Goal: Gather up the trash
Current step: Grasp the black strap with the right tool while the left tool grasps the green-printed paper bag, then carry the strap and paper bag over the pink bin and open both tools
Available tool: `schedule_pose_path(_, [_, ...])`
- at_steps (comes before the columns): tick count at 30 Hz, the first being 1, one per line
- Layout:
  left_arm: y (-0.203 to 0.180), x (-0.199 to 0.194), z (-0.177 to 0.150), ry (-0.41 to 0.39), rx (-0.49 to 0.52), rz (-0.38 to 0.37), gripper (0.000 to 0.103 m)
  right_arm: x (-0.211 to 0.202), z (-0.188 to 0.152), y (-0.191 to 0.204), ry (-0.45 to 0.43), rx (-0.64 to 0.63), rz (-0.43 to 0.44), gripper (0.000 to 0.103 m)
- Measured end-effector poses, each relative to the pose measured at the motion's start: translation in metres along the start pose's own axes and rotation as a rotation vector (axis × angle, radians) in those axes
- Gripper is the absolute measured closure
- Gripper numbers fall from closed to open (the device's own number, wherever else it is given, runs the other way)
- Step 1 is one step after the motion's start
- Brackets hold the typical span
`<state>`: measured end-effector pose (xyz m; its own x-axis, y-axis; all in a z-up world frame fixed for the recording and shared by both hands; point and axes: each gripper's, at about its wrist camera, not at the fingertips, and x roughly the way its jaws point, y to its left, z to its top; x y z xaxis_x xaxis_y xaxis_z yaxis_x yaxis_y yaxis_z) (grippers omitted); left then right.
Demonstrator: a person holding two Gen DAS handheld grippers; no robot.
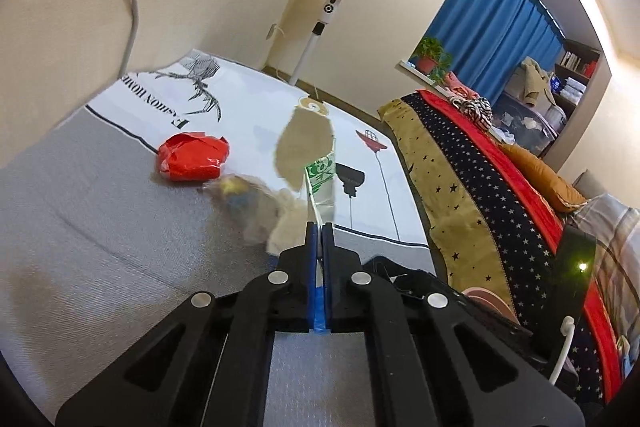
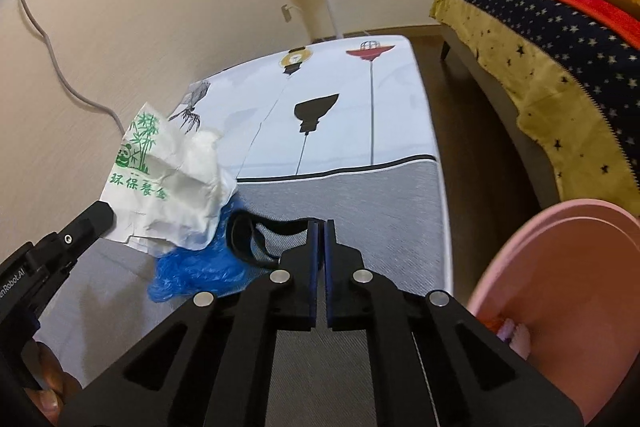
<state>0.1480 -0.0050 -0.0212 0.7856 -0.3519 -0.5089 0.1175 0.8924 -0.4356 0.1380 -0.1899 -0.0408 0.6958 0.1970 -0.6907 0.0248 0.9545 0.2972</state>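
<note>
Left gripper (image 1: 319,227) clamped on crumpled white paper bag with green bamboo print (image 2: 160,179): light, crushable, edge grip adequate. Right gripper (image 2: 322,225) closed, empty.

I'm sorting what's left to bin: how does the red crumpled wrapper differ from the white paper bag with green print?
The red crumpled wrapper lies loose on the table, untouched; the white paper bag is pinched in the left gripper and lifted. The wrapper is glossy plain red and balled up; the bag is matte white with green bamboo print, creased but mostly flat. The bag looks larger. Both are crumpled trash.
</note>
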Motion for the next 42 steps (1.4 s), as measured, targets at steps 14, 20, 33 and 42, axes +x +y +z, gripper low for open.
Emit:
schedule_pose_path(14, [-0.03,-0.048,-0.009,-0.016,0.111,-0.02,0.101,-0.077,-0.006,-0.001,-0.087,-0.024,-0.026,0.1])
schedule_pose_path(20, [-0.043,-0.065,-0.018,-0.017,0.156,-0.027,0.101,-0.113,-0.013,-0.006,-0.125,-0.017,-0.04,0.1])
schedule_pose_path(33, [-0.063,-0.088,-0.031,-0.013,0.23,-0.037,0.101,-0.168,-0.026,-0.015,-0.19,0.001,-0.054,0.1])
schedule_pose_path(42, [-0.072,-0.096,-0.037,-0.016,0.258,-0.044,0.101,-0.185,-0.034,-0.02,-0.21,0.019,-0.072,0.1])
